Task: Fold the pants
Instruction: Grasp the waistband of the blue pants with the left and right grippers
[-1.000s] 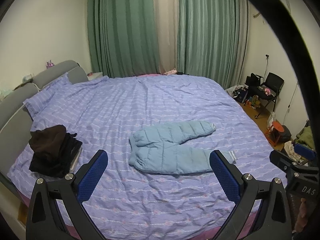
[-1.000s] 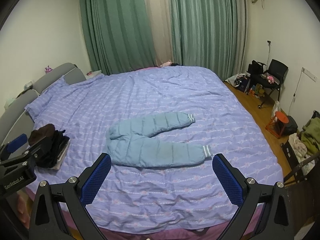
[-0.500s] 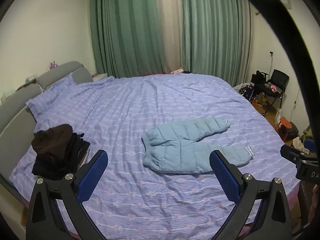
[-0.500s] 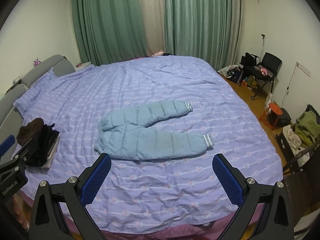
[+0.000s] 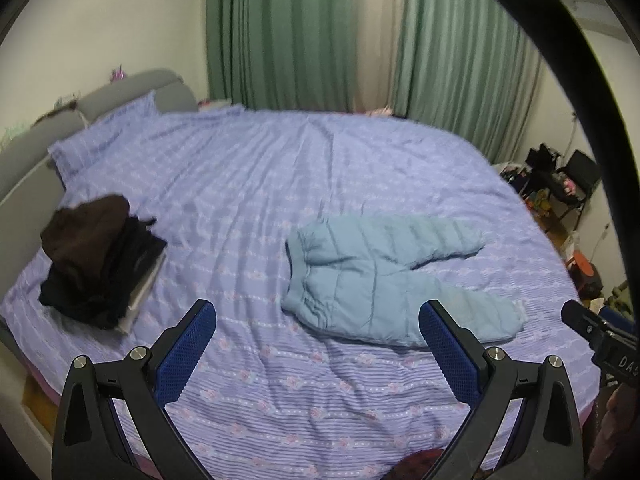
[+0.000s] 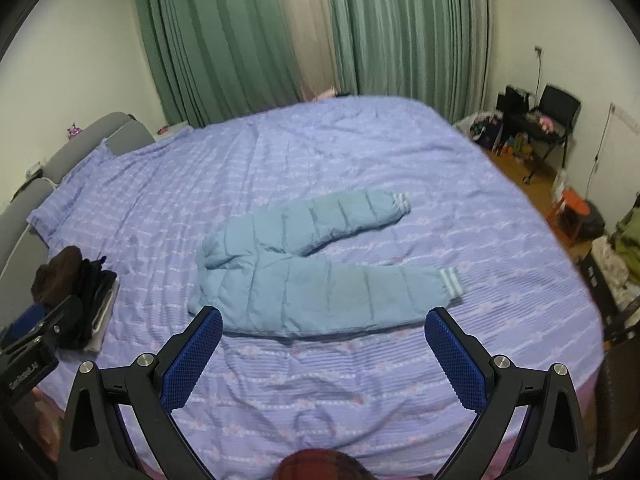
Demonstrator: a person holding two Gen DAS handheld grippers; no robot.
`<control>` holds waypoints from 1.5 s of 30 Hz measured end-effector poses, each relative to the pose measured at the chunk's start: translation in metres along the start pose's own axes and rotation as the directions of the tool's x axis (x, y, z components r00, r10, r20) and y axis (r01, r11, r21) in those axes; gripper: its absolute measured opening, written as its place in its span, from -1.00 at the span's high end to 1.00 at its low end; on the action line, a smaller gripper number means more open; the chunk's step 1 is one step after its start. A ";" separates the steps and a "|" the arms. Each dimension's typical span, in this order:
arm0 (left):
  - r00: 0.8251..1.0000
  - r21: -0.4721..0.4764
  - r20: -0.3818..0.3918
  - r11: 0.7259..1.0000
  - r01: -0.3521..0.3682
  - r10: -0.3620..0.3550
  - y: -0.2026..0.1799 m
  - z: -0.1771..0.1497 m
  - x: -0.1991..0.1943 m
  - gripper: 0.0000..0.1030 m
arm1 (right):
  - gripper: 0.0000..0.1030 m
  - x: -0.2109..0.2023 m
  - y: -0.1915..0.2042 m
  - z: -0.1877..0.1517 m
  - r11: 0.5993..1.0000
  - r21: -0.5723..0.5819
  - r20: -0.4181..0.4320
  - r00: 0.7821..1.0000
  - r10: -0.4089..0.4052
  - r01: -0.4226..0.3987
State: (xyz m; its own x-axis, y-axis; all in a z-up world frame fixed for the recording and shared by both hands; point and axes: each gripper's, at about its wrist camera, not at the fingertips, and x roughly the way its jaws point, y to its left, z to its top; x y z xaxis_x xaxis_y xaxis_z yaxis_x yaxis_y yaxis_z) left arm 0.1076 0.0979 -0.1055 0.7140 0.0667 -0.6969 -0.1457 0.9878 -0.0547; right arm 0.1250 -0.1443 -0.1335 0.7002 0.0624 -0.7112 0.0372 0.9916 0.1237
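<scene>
Light blue padded pants lie flat and unfolded on the purple bed, waist to the left, the two legs spread apart to the right. They also show in the right wrist view. My left gripper is open and empty, held above the bed's near edge, short of the pants. My right gripper is open and empty, also above the near edge, just short of the lower leg. Each gripper's body shows at the edge of the other's view.
A pile of dark folded clothes sits on the bed's left side, also in the right wrist view. A grey headboard is at the left. Green curtains hang behind. A chair and clutter stand on the floor at right.
Both grippers have moved closer to the bed and the pants, which look larger now. The left view has swung left, shifting the pants right in frame. Both stay open.
</scene>
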 end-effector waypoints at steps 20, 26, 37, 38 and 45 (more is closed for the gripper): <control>0.939 -0.039 -0.344 0.999 -0.023 0.008 -0.025 -0.042 0.241 -0.82 | -0.82 0.235 -0.037 -0.049 0.986 0.164 -0.322 0.945 0.049 0.005; 0.920 -0.077 -0.392 0.997 -0.015 -0.016 -0.025 -0.054 0.282 -0.69 | -0.73 0.263 -0.044 -0.064 0.978 0.207 -0.360 0.930 0.068 0.008; 0.856 -0.366 -0.458 0.928 0.064 -0.240 -0.005 -0.069 0.322 -0.39 | -0.41 0.296 -0.040 -0.071 0.979 0.204 -0.402 0.911 0.091 -0.008; 0.857 -0.369 -0.454 0.927 0.068 -0.244 -0.007 -0.068 0.323 -0.22 | -0.24 0.296 -0.040 -0.068 0.979 0.205 -0.401 0.911 0.094 -0.011; 0.881 -0.336 -0.427 0.940 0.055 -0.204 -0.011 -0.047 0.305 0.57 | 0.51 0.288 -0.049 -0.043 0.977 0.210 -0.380 0.919 0.108 -0.028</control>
State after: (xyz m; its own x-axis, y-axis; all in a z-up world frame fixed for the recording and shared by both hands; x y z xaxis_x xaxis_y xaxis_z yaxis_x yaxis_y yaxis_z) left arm 0.2951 0.1009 -0.3512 0.3661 -0.2031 -0.9081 -0.3273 0.8854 -0.3300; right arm 0.2942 -0.1700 -0.3748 0.3761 0.2073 -0.9031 0.1670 0.9435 0.2861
